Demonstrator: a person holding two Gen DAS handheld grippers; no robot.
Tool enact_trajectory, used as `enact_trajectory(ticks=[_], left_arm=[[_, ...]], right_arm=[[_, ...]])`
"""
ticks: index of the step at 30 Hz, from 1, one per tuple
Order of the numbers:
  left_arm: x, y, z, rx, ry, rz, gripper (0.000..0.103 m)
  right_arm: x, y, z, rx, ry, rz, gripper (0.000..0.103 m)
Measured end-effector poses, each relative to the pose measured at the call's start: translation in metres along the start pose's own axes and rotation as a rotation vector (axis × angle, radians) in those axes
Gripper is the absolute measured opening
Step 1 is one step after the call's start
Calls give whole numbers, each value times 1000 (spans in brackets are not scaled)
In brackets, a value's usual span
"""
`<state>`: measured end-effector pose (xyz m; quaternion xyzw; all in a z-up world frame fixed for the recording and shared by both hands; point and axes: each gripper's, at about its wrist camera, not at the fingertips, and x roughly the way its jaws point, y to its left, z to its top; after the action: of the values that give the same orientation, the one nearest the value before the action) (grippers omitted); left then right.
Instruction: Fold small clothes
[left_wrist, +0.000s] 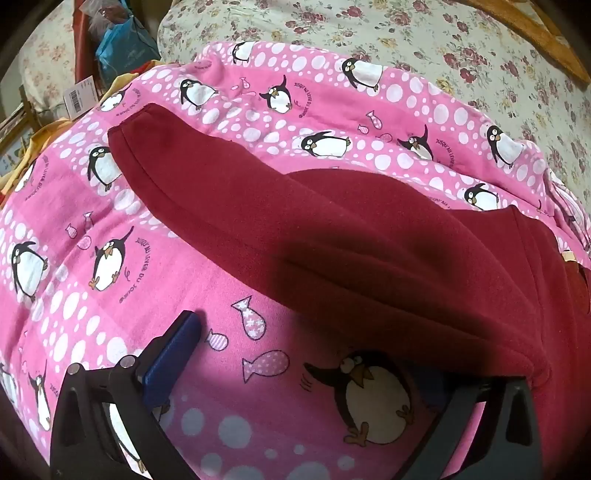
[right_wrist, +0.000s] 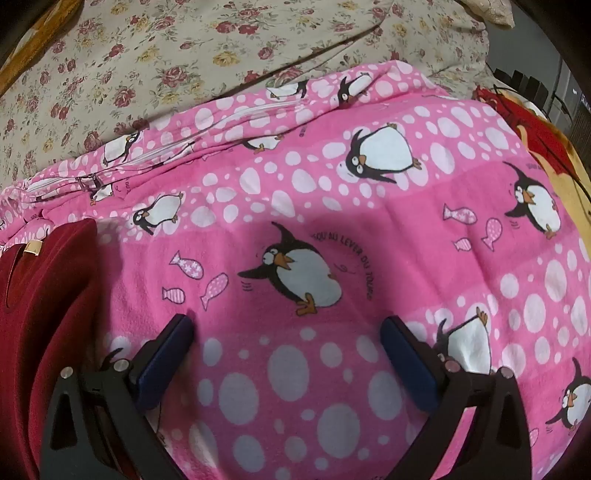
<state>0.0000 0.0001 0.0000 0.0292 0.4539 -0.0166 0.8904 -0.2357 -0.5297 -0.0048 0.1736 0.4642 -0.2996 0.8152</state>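
Dark red fleece garment (left_wrist: 369, 236) spread across a pink penguin-print blanket (left_wrist: 92, 206), 1 long sleeve-like part reaching toward the upper left of the left wrist view, hem stitching visible at its end. Thicker body of the garment bunched at lower right, draped over the right finger of the left gripper (left_wrist: 332, 373) and hiding its pad. Left blue pad (left_wrist: 171, 354) of that gripper in plain sight, resting low against the blanket, wide gap toward the covered side; jaws spread apart, nothing seen pinched between them.

Same garment (right_wrist: 40, 314) at the left edge of the right wrist view, folded in layers, a small tan label (right_wrist: 33, 247) at its neckline. Just beside the left finger of the right gripper (right_wrist: 286, 325), contact impossible to tell.

Right gripper held over bare blanket, both blue pads (right_wrist: 166, 362) visible, spread wide, holding nothing. Printed penguin and small fish between and just ahead of the fingertips.

White zipper (right_wrist: 110, 162) running along the blanket's far folded edge. Floral bedsheet (right_wrist: 147, 55) beyond the blanket. Blue bag (left_wrist: 122, 48) and a barcode tag (left_wrist: 79, 96) at upper left of the left wrist view. Red and yellow cloth (right_wrist: 535, 140) at the right edge of the right wrist view.
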Motion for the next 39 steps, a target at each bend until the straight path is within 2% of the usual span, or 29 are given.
enact_trajectory(ticks=[16,21,23,24,25,27,30,33,39], left_arm=[[-2,1,0,0,0,-2,87],[-11,3,-6,-2,29,-11,87],[-19,2,-10,15,28,-6,85],[-20,-1,-8,23,28,-2,80],[-26,-2,-9,29,24,-3,74],[-36,-4,-11,32,11,-16,68],[-56,-10,-15,42,-19,-37,67],[-79,-21,-17,77,-80,-34,67],[-113,-40,-28,124,-120,-98,67]], right_arm=[[0,0,0,0,-1,-1,103],[0,1,0,4,1,-8,103],[0,1,0,0,1,-12,103],[1,1,0,2,1,-9,103],[1,2,1,1,1,-11,103],[-1,5,2,-3,2,-15,103],[1,3,2,-5,6,-17,103],[2,5,6,-1,21,-13,103],[-39,-1,-10,100,23,-7,103]])
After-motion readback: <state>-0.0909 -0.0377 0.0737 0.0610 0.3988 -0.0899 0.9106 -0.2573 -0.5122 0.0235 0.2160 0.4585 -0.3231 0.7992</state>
